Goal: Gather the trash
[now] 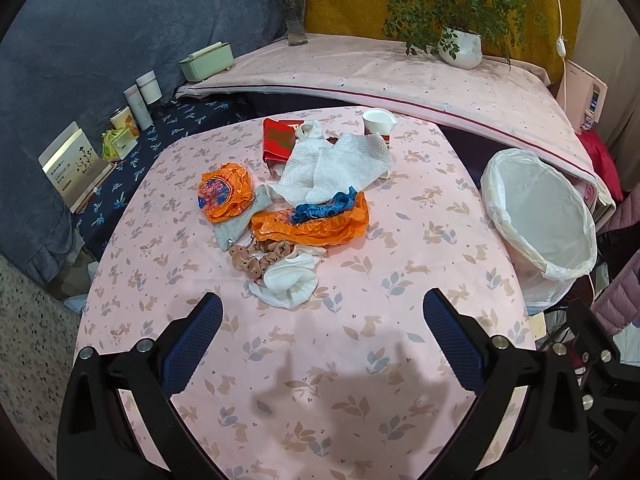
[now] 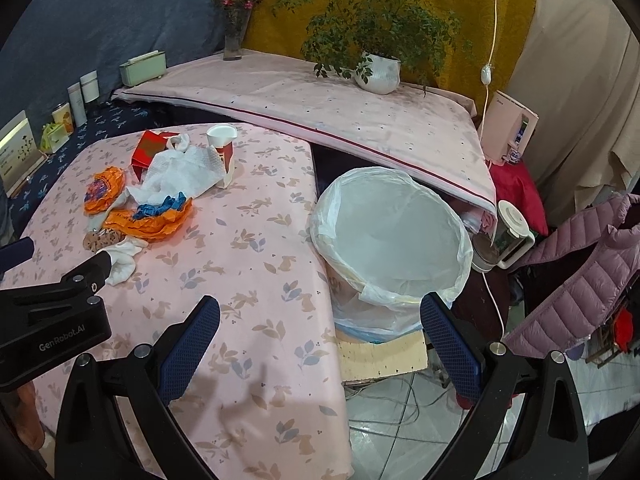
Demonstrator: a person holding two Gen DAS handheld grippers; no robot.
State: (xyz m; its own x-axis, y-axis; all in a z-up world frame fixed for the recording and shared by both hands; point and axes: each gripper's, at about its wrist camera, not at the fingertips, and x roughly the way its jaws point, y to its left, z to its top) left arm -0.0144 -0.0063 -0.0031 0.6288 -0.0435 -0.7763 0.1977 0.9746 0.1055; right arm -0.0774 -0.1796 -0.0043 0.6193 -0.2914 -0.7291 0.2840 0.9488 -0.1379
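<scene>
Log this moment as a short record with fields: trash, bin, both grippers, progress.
trash: orange wrappers, white paper towel, red box, paper cup, white sock, all piled mid-table
bin: white-lined trash bin beside the table's right edge, nothing visible inside
left hand-held gripper: open, above the tablecloth, short of the pile, holding nothing
right hand-held gripper: open, over the table edge near the bin, holding nothing
progress: no trash picked up yet

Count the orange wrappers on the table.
2. One wrapper lies at the left of the pile; a larger one lies right of it, under a blue scrap. More may hide under the towel.
</scene>
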